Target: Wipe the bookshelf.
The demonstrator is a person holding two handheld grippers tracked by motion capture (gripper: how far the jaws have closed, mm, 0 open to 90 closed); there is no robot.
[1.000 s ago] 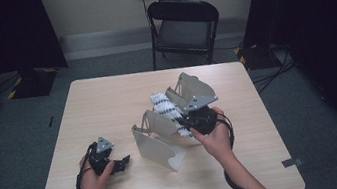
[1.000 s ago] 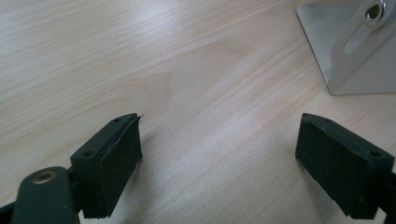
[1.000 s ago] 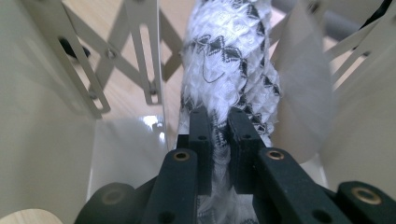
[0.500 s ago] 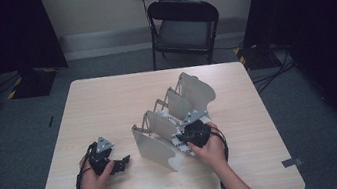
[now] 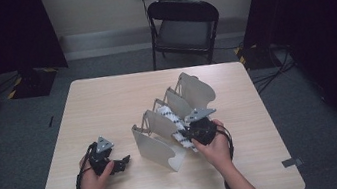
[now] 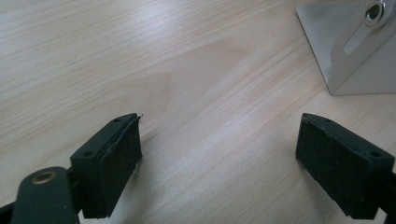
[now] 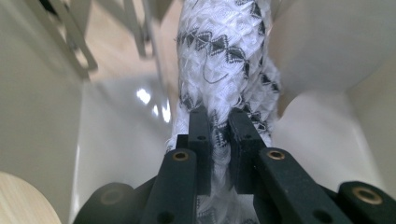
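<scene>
A folded white cloth with black zigzag patterns point(image 7: 224, 51) stands on edge between two plates of a pale metal divider rack point(image 5: 154, 144). My right gripper point(image 7: 219, 126) is shut on the cloth's near edge, its jaws pinching the fabric low inside the slot. From the high view, the right gripper point(image 5: 190, 132) sits at the rack's right side, and the cloth point(image 5: 170, 119) runs along between the middle plates. My left gripper point(image 6: 219, 154) rests open over bare wood, nothing between its pads, with a rack corner point(image 6: 345, 56) just beyond. The left gripper point(image 5: 116, 163) lies left of the rack.
The rack has several upright plates in a diagonal row across the wooden table point(image 5: 107, 103). Plate walls point(image 7: 37, 93) hem the right gripper in closely on both sides. A black folding chair point(image 5: 184, 26) stands beyond the table's far edge.
My right gripper has sunk with the cloth, from above the rack's far plates down into a slot nearer the person. The left gripper has stayed put.
</scene>
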